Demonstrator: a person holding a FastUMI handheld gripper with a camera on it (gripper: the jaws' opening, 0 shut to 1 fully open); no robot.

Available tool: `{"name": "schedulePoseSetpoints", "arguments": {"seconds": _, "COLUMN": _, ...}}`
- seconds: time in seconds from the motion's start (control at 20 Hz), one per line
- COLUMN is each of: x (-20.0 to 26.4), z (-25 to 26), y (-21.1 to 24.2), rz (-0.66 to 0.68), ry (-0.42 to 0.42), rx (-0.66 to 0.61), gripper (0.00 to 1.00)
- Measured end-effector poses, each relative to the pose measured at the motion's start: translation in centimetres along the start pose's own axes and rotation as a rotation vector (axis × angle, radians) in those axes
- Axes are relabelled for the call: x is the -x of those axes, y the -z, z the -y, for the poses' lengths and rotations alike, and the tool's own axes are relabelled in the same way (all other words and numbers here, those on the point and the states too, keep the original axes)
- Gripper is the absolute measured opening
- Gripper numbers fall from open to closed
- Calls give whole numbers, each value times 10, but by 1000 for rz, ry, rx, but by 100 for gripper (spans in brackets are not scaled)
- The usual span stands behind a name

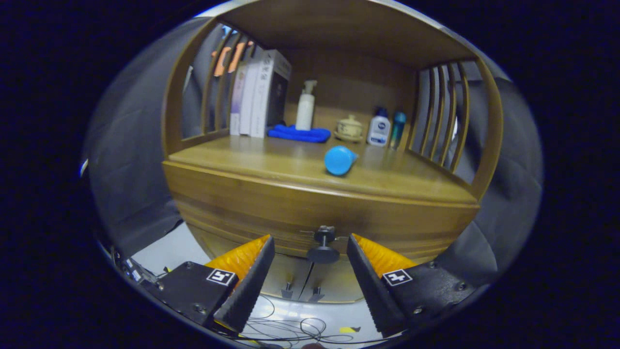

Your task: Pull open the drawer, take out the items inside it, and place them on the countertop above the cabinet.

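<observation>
Your gripper (310, 242) is spread apart with the drawer (319, 213) knob (323, 245) between its fingers, untouched. Beyond them, a blue cup (339, 160) lies on the countertop (271, 162).

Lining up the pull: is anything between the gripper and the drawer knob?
No. In the gripper view the open gripper frames the drawer knob, gap bare.

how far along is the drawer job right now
Early stage. The drawer front looks shut, with no gap showing, so nothing from inside it can be counted as taken out. In hand: the claw is open, its fingers either side of the drawer knob, not pressing on it. A blue bottle already lies on its side on the countertop; where it came from can't be told. Left: grip the knob, pull, empty the drawer.
</observation>
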State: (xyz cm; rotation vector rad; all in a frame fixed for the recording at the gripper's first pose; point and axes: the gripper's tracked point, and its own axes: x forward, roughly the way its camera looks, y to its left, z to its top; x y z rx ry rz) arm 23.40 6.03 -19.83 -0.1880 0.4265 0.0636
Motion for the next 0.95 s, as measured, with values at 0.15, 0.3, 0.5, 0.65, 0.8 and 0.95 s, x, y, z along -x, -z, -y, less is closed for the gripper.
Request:
{"name": "schedulePoseSetpoints", "arguments": {"seconds": 0.15, "x": 39, "z": -5, "y": -17, "rz": 69, "ry": -37, "rx": 10, "gripper": 99}}
{"name": "schedulePoseSetpoints", "arguments": {"seconds": 0.3, "x": 74, "z": -2, "y": -26, "rz": 120, "ry": -51, "rx": 23, "gripper": 99}}
{"name": "schedulePoseSetpoints", "arguments": {"seconds": 0.5, "x": 111, "z": 11, "y": -23, "rz": 141, "ry": -31, "rx": 13, "gripper": 99}}
{"name": "schedulePoseSetpoints", "arguments": {"seconds": 0.65, "x": 143, "z": 22, "y": -26, "rz": 174, "ry": -13, "rx": -37, "gripper": 99}}
{"name": "schedulePoseSetpoints", "arguments": {"seconds": 0.8, "x": 178, "z": 33, "y": -32, "rz": 214, "ry": 29, "rx": -30, "gripper": 99}}
{"name": "schedulePoseSetpoints", "arguments": {"seconds": 0.95, "x": 215, "z": 31, "y": -38, "rz": 250, "ry": 32, "rx": -31, "gripper": 99}}
